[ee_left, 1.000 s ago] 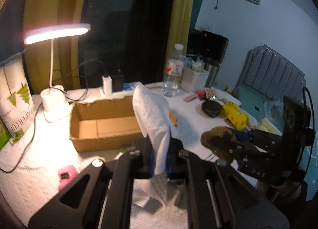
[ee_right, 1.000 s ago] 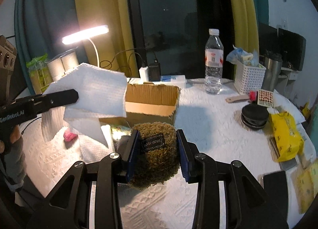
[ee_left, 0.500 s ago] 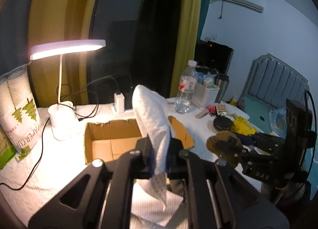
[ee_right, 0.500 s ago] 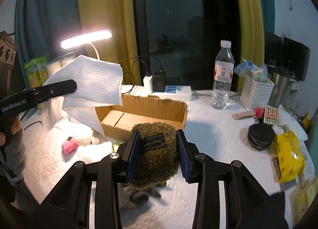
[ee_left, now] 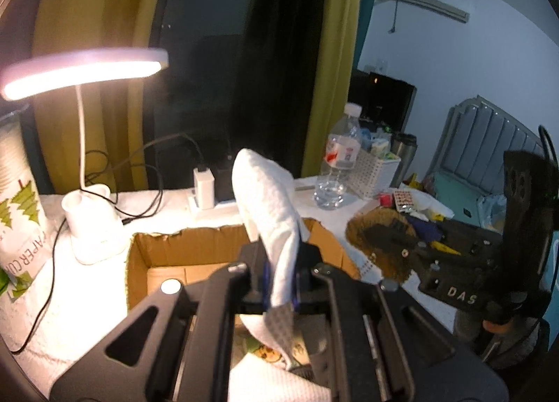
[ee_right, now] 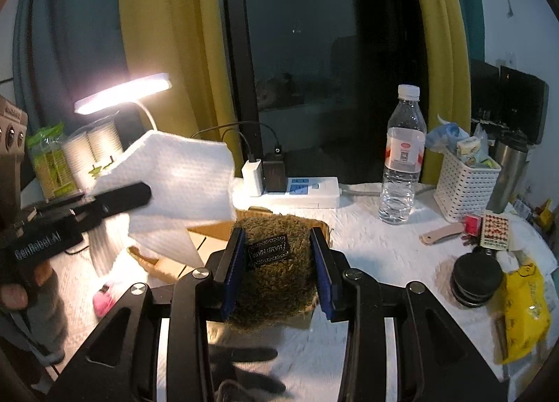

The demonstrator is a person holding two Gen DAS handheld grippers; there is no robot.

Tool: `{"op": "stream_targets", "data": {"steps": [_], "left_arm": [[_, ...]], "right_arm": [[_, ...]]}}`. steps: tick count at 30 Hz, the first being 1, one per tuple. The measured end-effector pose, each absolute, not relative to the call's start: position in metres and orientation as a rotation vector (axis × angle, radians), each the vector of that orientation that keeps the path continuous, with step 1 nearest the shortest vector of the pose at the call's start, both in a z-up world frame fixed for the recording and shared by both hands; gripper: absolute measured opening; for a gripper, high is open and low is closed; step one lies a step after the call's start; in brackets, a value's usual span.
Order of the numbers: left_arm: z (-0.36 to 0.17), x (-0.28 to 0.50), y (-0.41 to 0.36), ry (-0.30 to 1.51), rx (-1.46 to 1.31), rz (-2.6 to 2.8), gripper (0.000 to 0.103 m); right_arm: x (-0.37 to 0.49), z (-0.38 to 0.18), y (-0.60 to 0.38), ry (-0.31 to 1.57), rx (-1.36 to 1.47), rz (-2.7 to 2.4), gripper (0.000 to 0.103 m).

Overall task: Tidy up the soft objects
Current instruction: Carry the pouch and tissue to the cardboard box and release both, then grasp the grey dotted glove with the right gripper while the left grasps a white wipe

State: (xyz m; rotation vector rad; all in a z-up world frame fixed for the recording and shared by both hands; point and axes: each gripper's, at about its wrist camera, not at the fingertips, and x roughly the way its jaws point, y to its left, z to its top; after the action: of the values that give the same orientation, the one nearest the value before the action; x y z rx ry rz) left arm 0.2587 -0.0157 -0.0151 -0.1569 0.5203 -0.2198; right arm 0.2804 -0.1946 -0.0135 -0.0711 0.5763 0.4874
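the table [ee_right: 384, 255], under a white textured cover, carried an open cardboard box [ee_left: 195, 255] at its centre. the lit desk lamp [ee_left: 87, 70] stood at ten o'clock of the box, a water bottle [ee_right: 401, 157] at two o'clock. the left gripper [ee_left: 281, 279] pinched a white cloth [ee_left: 269, 199] tight, lifted above the box. the right gripper [ee_right: 277, 272], at three o'clock of it, clamped a fuzzy brown pad [ee_right: 276, 283] between narrow jaws, off the table.

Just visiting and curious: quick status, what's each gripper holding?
Left gripper shut on white cloth. Right gripper shut on brown fuzzy pad. Cardboard box open below, nothing blocking.
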Motion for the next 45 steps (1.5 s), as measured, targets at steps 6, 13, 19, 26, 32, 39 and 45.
{"op": "stream_targets", "data": {"steps": [6, 13, 19, 26, 32, 39, 45], "left_arm": [[-0.041, 0.285, -0.024, 0.587, -0.160, -0.230, 0.008], [-0.074, 0.312, -0.037, 0.710, -0.146, -0.244, 0.008], [-0.097, 0.324, -0.046, 0.808, -0.135, -0.258, 0.010], [-0.091, 0.312, -0.051, 0.815, -0.115, -0.272, 0.032], [-0.076, 0.291, -0.049, 0.774, -0.139, -0.300, 0.068], [-0.054, 0.263, -0.045, 0.712, -0.133, -0.291, 0.068], [-0.042, 0.239, -0.036, 0.669, -0.145, -0.283, 0.068]], "right_arm": [[0.307, -0.035, -0.193, 0.619, -0.023, 0.504, 0.039], [0.328, -0.057, -0.194, 0.675, 0.014, 0.518, 0.039], [0.339, -0.071, -0.195, 0.720, 0.039, 0.523, 0.044], [0.338, -0.064, -0.204, 0.716, 0.066, 0.506, 0.058], [0.322, -0.048, -0.213, 0.687, 0.064, 0.474, 0.058], [0.295, -0.033, -0.221, 0.663, 0.060, 0.442, 0.058], [0.272, -0.024, -0.221, 0.648, 0.041, 0.437, 0.058]]}}
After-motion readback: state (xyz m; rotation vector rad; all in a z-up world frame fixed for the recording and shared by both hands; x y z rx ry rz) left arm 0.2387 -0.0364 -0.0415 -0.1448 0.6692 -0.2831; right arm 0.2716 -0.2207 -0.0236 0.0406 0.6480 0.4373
